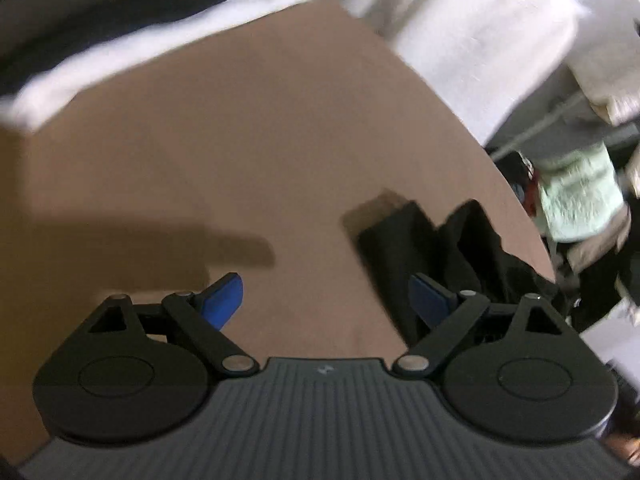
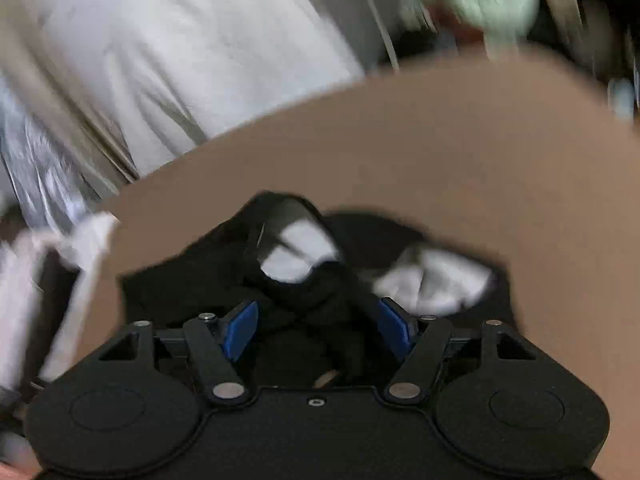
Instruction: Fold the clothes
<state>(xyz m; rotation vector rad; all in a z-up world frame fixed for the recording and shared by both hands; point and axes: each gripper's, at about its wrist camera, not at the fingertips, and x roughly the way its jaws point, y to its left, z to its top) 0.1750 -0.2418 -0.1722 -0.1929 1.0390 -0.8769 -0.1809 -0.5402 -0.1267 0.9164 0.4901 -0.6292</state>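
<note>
Brown tabletop (image 2: 440, 152) carries a crumpled black garment (image 2: 192, 280) with white patches, lying near the edge. Right gripper (image 2: 316, 328) hangs spread above it, pinching nothing; left gripper (image 1: 328, 300) is spread too, beside the cloth. Soft, limp stuff (probably light) — best pinched at a hem or corner.

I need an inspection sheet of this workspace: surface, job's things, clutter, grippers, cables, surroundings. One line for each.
Surface: brown table, mostly bare.
Job's things: black garment with white patches, crumpled, near the table edge.
Clutter: nothing seen on the table.
Grippers: left gripper open over bare table, garment beside its right finger; right gripper open, garment between the fingers, pads not pressing.
Cables: nothing seen.
Surroundings: white cloth beyond the table; pale green item off its edge, blurred.
</note>
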